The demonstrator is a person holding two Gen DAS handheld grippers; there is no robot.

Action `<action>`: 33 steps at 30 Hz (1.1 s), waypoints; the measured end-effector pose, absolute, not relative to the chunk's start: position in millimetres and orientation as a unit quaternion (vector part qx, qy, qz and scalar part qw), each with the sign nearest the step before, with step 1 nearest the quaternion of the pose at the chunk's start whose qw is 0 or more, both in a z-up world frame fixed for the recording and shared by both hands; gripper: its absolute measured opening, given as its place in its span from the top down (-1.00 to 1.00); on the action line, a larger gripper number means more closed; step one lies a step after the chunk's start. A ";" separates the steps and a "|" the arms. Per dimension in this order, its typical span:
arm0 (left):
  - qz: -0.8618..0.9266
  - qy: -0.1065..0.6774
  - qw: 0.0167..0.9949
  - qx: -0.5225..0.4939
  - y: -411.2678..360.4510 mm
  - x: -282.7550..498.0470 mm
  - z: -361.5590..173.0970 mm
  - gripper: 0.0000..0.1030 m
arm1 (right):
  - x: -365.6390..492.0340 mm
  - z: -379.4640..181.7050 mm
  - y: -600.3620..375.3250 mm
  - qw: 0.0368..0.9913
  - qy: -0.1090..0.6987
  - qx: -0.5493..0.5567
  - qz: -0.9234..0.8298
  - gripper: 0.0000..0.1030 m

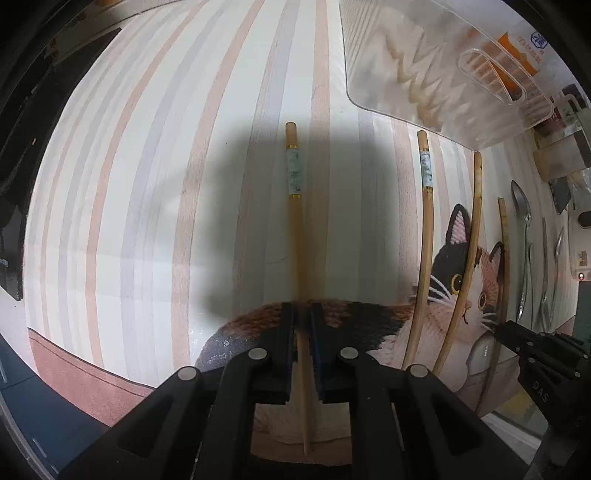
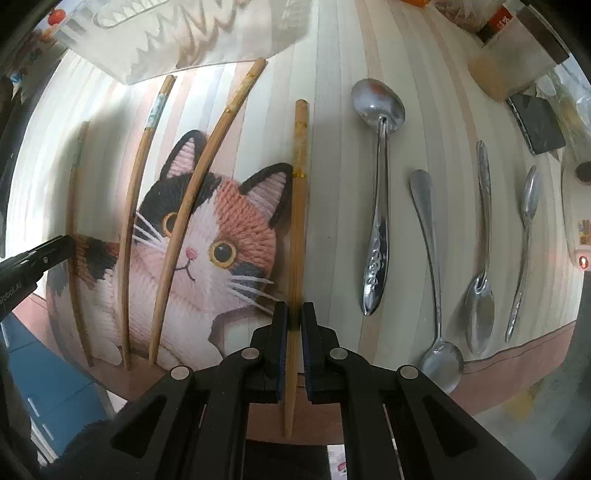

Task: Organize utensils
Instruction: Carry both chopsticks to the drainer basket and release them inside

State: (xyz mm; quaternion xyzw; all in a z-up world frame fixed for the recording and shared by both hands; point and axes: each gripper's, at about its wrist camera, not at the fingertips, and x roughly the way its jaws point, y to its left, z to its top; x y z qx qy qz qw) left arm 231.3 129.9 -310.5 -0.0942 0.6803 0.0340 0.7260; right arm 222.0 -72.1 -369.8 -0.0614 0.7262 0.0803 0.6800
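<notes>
While the left gripper (image 1: 303,314) sits low over the striped cat-print mat (image 1: 155,184), its jaws are closed on the banded chopstick (image 1: 295,229) near its thin end, the thick end pointing away from the camera. This chopstick lies well apart from the other three, at the far left of the row.

The right gripper (image 2: 294,314) has its jaws closed on the amber-marked chopstick (image 2: 298,221), likewise near the thin end — the stick lies lengthwise between the jaws, along the right edge of the printed cat. Left of it lie the second amber chopstick (image 2: 207,177) and the second banded chopstick (image 2: 142,177), both resting on the mat.

Right of the gripped stick, four metal spoons are laid out side by side on the mat: the large spoon (image 2: 378,184), bowl away; the teaspoon (image 2: 432,266), bowl near; a third spoon (image 2: 482,251); a fourth spoon (image 2: 524,240). A clear plastic tray (image 2: 207,33) sits at the far edge of the mat.
</notes>
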 end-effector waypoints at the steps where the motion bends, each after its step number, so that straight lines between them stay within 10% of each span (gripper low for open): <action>1: 0.035 0.680 0.727 -0.090 123.7 230.7 -312.5 0.83 | 221.5 -369.1 -69.5 0.681 0.725 -0.062 0.079 0.84; 16: 0.049 0.671 0.738 -0.053 58.8 243.1 -320.3 0.92 | 224.8 -358.5 -78.6 0.712 0.699 -0.036 0.056 0.86; 33: 0.036 0.540 0.837 -0.079 78.9 261.8 -135.1 0.92 | 279.1 -218.8 -112.8 0.774 0.616 0.067 0.129 0.86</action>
